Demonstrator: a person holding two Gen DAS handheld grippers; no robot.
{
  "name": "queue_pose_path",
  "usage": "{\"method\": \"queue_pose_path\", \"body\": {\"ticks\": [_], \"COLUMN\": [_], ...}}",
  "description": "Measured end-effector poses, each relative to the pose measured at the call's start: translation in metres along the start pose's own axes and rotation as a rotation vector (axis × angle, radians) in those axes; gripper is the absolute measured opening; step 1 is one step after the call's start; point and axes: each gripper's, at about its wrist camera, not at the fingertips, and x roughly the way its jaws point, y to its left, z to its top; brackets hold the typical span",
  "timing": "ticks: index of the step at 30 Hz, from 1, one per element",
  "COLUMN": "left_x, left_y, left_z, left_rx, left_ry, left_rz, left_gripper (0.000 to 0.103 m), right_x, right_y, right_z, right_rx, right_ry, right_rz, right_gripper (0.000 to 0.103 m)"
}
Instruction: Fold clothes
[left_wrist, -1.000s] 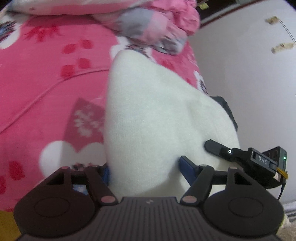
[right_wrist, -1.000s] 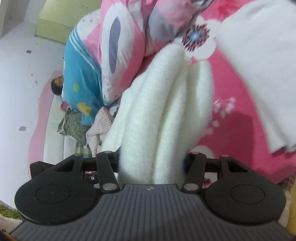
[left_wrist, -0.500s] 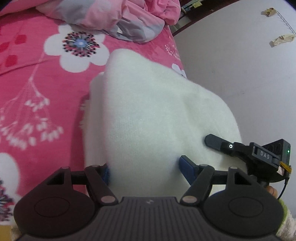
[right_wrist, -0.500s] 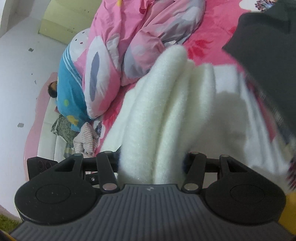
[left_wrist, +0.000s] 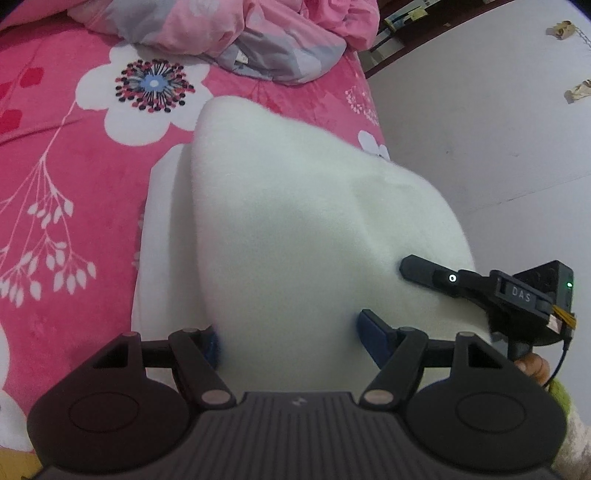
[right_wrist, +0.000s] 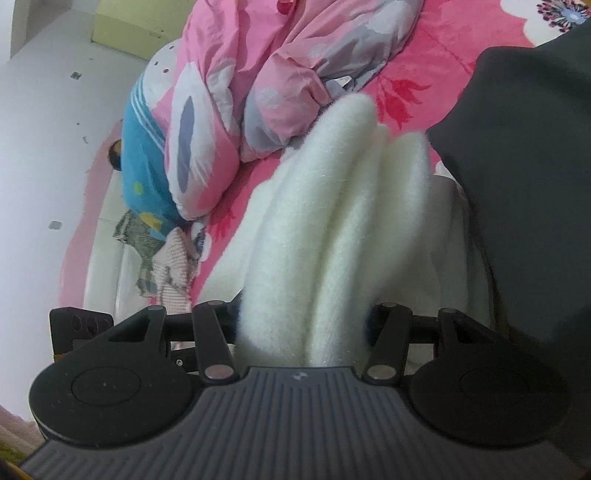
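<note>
I've carried the white fleece garment (left_wrist: 295, 229) across the pink bedspread (left_wrist: 74, 177); it now lies near the bed's right edge, its lower layer showing beneath. My left gripper (left_wrist: 288, 332) and right gripper (right_wrist: 303, 325) each stay clamped on bunched fleece. The fold is probably landing, though the dark sleeve (right_wrist: 517, 184) blocks my view.

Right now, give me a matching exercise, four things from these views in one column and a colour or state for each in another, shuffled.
Things:
1. fluffy garment
2. bedspread
3. left claw
4. pillow

States:
A. blue with white stripes
B. pink with white flowers
C. white, bunched in folds
D. closed on fabric

Pairs: 1-C, 2-B, 3-D, 4-A
</note>
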Motion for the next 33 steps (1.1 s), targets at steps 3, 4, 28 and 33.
{"method": "queue_pose_path", "body": {"ticks": [3, 4, 28, 33], "left_x": [0.005, 0.009, 0.028, -0.01], "left_y": [0.004, 0.008, 0.054, 0.053], "left_z": [0.0, -0.001, -0.011, -0.017], "left_rx": [0.003, 0.0, -0.026, -0.003], "left_ry": [-0.011, -0.01, 0.036, -0.031], "left_rz": [0.017, 0.024, 0.015, 0.023], "left_gripper": [0.072, 0.072, 0.081, 0.082], "right_x": [0.007, 0.011, 0.034, 0.012], "right_y": [-0.008, -0.013, -0.057, -0.037], "right_z": [0.001, 0.001, -0.014, -0.017], "right_rx": [0.004, 0.006, 0.107, 0.037], "right_ry": [0.002, 0.006, 0.027, 0.002], "right_rz": [0.034, 0.04, -0.071, -0.151], "right_gripper": [0.052, 0.052, 0.08, 0.08]}}
